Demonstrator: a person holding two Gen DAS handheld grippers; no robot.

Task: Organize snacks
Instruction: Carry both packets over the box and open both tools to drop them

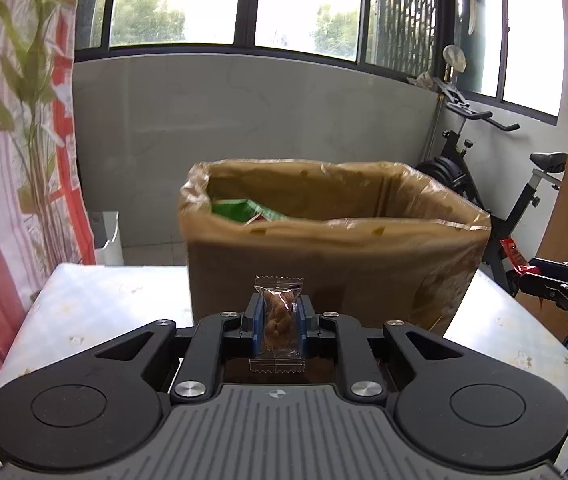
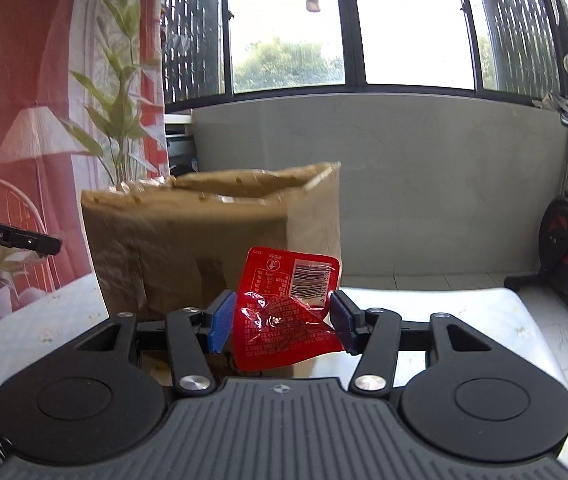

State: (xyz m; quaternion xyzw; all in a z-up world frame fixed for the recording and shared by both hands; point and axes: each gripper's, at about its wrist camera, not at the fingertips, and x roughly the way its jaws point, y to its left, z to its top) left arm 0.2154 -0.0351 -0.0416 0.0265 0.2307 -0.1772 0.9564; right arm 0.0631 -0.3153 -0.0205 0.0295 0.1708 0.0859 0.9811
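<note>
A brown cardboard box (image 1: 324,264) lined with clear plastic stands on the table, with a green packet (image 1: 243,210) inside at the left. My left gripper (image 1: 279,320) is shut on a clear-wrapped brown snack (image 1: 277,316), held in front of the box. My right gripper (image 2: 281,316) is shut on a crumpled red packet (image 2: 284,308) with a barcode, held near the box (image 2: 187,248) at its right corner. The right gripper also shows at the right edge of the left wrist view (image 1: 556,284).
The table (image 1: 95,300) has a pale floral cover. A curtain with a plant print (image 1: 15,120) hangs at the left. An exercise bike (image 1: 496,184) stands behind the table at the right. A white bin (image 1: 105,236) is on the floor.
</note>
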